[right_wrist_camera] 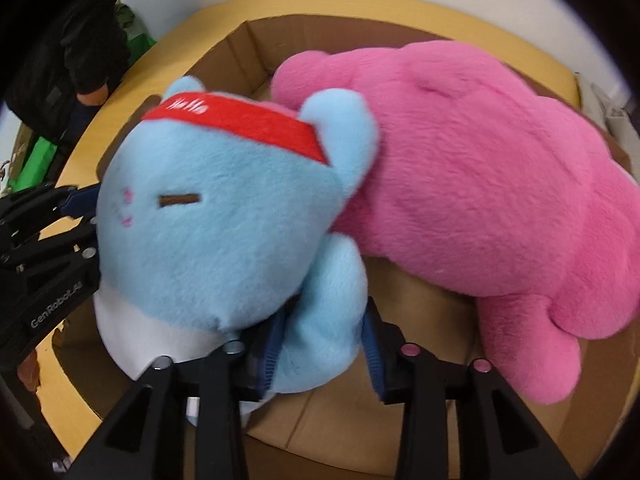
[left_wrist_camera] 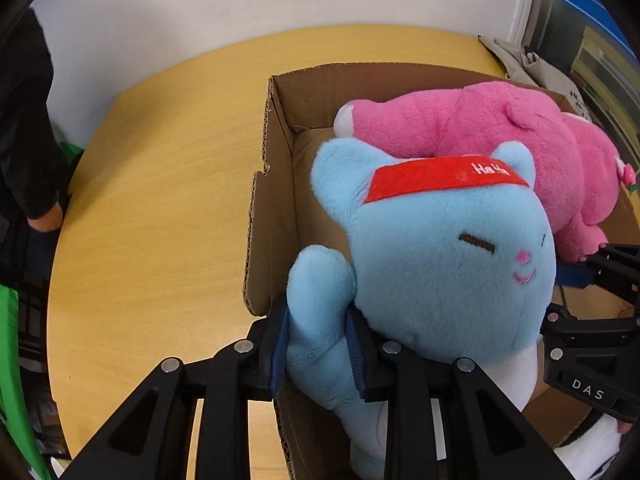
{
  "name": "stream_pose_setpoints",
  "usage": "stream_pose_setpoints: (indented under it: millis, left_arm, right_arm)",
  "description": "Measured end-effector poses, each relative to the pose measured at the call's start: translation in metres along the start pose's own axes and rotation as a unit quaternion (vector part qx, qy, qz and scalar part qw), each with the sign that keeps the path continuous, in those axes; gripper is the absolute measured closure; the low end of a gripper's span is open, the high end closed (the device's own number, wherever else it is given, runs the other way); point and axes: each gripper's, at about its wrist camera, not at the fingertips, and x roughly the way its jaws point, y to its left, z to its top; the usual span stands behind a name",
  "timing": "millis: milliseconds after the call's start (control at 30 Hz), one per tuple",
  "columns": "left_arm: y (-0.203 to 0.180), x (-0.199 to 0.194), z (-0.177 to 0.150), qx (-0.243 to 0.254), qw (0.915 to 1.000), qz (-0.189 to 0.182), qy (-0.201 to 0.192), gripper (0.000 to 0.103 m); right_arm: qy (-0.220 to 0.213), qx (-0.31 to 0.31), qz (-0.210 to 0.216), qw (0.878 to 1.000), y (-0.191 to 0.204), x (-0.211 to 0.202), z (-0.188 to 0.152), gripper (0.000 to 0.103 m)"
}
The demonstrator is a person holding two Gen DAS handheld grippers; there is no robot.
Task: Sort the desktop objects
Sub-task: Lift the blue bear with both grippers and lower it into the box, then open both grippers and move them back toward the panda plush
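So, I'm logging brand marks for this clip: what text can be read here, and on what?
"HaHa": white stitching on the red headband of the blue plush; blurred in the right wrist view.
"DAS": on the right tongs, seen from the left wrist.
"GenRobot.AI": on the left tongs, seen from the right wrist.
Nothing else is legible.
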Motion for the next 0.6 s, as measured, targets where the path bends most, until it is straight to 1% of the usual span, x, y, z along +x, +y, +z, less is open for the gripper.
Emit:
stream_pose_setpoints:
  millis: [33,100,133,167,200,233,267,333,467,600]
  left_arm:
    - [0.001,-0.004,-0.002,-0.004,1.0000,-0.004,0.000,0.075]
    - [0.002,-0.015,-0.010,-0.011,0.9998,-0.015,-0.009,0.071]
    - [0.002,-0.025,-0.016,-0.016,0.9996,-0.016,-0.018,0.066]
    - [0.001,-0.033,-0.018,-0.023,0.9993,-0.012,-0.027,0.045]
    - [0.000,-0.041,-0.021,-0.031,0.9988,-0.009,-0.037,0.022]
    - [0.001,-0.054,-0.030,-0.040,0.9978,-0.015,-0.052,0.015]
    - [0.001,-0.067,-0.040,-0.046,0.9966,-0.031,-0.061,0.012]
    - [0.001,-0.090,-0.059,-0.053,0.9944,-0.056,-0.072,0.012]
    - [-0.013,-0.127,-0.103,-0.055,0.9927,-0.071,-0.081,0.012]
    - [-0.031,-0.153,-0.146,-0.066,0.9891,-0.097,-0.089,0.012]
  right_arm:
    - [-0.003,-0.002,-0.007,1.000,-0.001,-0.003,-0.002,0.047]
    - [-0.018,0.001,-0.014,1.000,-0.007,-0.018,-0.013,0.037]
    - [-0.030,0.005,-0.013,0.999,-0.011,-0.028,-0.021,0.035]
    - [-0.041,0.009,-0.013,0.999,-0.015,-0.039,-0.029,0.034]
    - [-0.052,0.014,-0.012,0.998,-0.020,-0.049,-0.038,0.030]
    - [-0.064,0.018,-0.011,0.998,-0.024,-0.059,-0.046,0.026]
    - [-0.075,0.022,-0.010,0.997,-0.028,-0.069,-0.054,0.026]
    - [-0.098,0.030,-0.008,0.995,-0.037,-0.090,-0.070,0.026]
    - [-0.143,0.046,-0.004,0.989,-0.054,-0.131,-0.102,0.025]
    - [-0.169,0.055,0.002,0.984,-0.056,-0.162,-0.150,0.024]
